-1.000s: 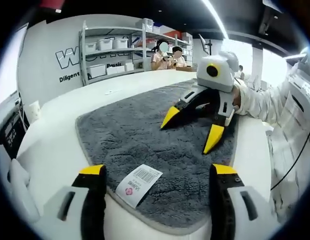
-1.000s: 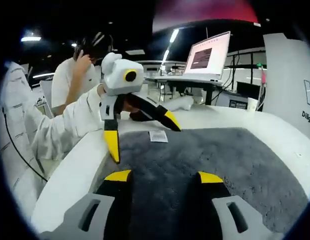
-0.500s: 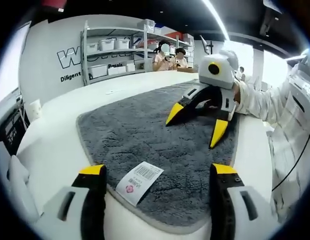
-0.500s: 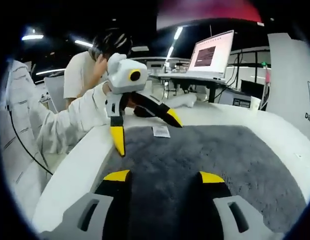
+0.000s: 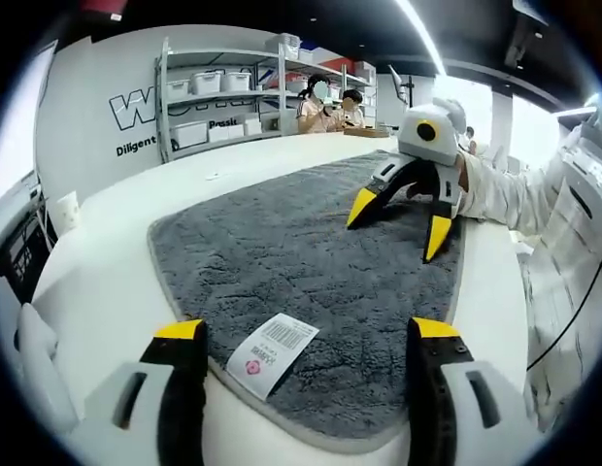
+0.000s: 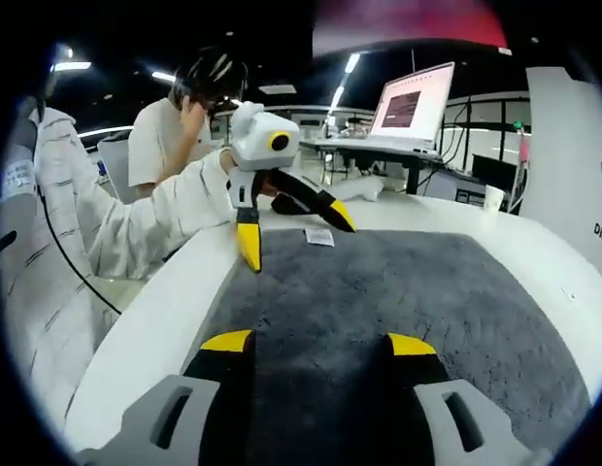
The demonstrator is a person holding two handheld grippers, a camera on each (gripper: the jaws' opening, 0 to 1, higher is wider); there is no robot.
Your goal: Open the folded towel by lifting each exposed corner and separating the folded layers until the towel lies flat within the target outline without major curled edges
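The grey plush towel (image 5: 311,262) with a paler stitched hem and rounded corners lies spread open, pile up, on the smooth white tabletop (image 5: 107,282). A white paper tag with a barcode (image 5: 270,353) lies at one corner of the towel. The left gripper (image 5: 306,340) (grey body, black fingers capped in yellow) hangs just above that tagged corner, jaws wide and empty. The right gripper (image 5: 403,218) hovers over the towel's opposite end, its jaws likewise spread wide with nothing between them. Beyond the towel stand metal shelves with white bins (image 5: 218,97) and an open laptop (image 6: 408,107).
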